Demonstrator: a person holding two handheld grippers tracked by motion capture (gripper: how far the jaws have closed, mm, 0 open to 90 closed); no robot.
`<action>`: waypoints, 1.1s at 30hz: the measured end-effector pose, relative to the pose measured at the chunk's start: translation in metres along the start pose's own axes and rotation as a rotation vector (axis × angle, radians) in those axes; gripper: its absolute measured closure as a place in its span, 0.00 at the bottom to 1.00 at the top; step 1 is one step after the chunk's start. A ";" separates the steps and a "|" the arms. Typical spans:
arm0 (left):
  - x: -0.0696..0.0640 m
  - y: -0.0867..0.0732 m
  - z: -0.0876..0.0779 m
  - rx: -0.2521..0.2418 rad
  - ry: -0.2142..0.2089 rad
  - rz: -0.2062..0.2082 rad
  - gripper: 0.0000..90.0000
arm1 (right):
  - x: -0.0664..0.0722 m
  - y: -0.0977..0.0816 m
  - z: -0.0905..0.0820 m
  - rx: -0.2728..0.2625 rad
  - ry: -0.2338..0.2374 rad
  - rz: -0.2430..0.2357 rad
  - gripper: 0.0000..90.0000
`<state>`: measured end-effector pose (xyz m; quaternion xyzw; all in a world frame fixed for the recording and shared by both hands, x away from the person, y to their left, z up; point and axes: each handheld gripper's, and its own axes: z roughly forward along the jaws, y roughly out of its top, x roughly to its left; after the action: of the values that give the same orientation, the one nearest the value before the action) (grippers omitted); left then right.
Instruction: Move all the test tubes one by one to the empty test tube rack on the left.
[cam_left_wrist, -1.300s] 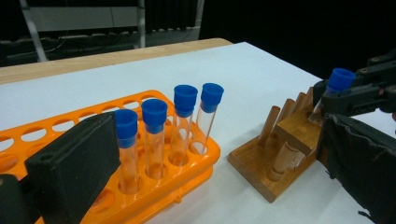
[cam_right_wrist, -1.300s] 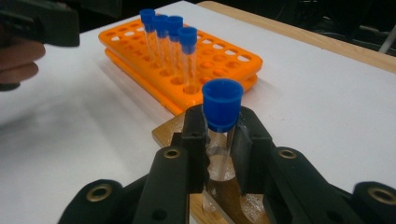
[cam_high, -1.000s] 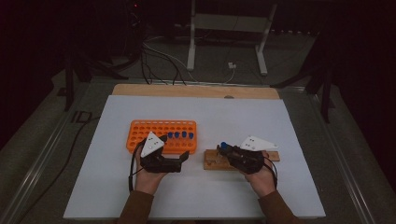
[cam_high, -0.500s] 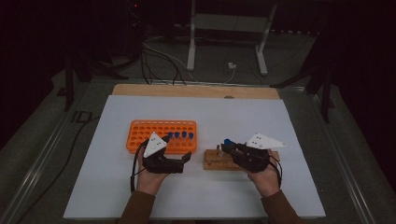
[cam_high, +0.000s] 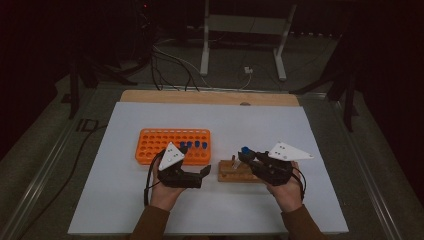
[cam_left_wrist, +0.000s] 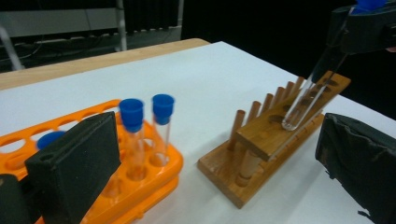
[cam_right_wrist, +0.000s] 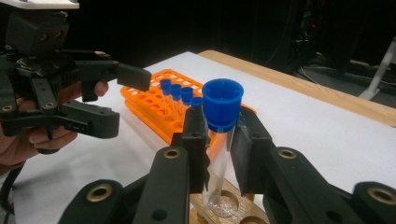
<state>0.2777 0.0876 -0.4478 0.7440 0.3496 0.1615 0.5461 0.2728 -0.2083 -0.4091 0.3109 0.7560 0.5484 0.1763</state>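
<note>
Two racks sit on the white table (cam_high: 125, 210) before you: an orange rack (cam_high: 155, 145) to your left and a wooden rack (cam_high: 235, 174) just beside it to your right. Your right gripper (cam_high: 246, 159) is clenched on a clear test tube (cam_right_wrist: 219, 172) with a blue cap (cam_right_wrist: 222, 103), the black pads gripping the glass just under the cap. The tube leans, and its rounded bottom sits at the mouth of a hole in the wooden rack's top board, as the left gripper view shows (cam_left_wrist: 303, 100). Your left gripper (cam_high: 202, 175) hovers near the front edge of the orange rack with its jaws spread apart and nothing between them. In that orange rack, four more blue-capped tubes (cam_high: 194, 145) stand upright in a short row toward its right end, well clear of both grippers.
</note>
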 end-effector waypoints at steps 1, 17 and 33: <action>-0.001 0.001 0.000 0.000 -0.008 0.001 0.01 | 0.001 0.000 0.000 0.001 0.004 -0.001 0.86; -0.040 0.005 0.014 0.021 -0.070 0.132 0.18 | 0.016 0.000 0.011 0.036 0.108 0.005 0.85; -0.053 0.003 0.019 0.030 -0.124 0.186 0.68 | 0.024 -0.003 0.017 0.056 0.155 0.005 0.85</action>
<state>0.2537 0.0370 -0.4449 0.7899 0.2468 0.1597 0.5382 0.2650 -0.1808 -0.4155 0.2744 0.7817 0.5497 0.1071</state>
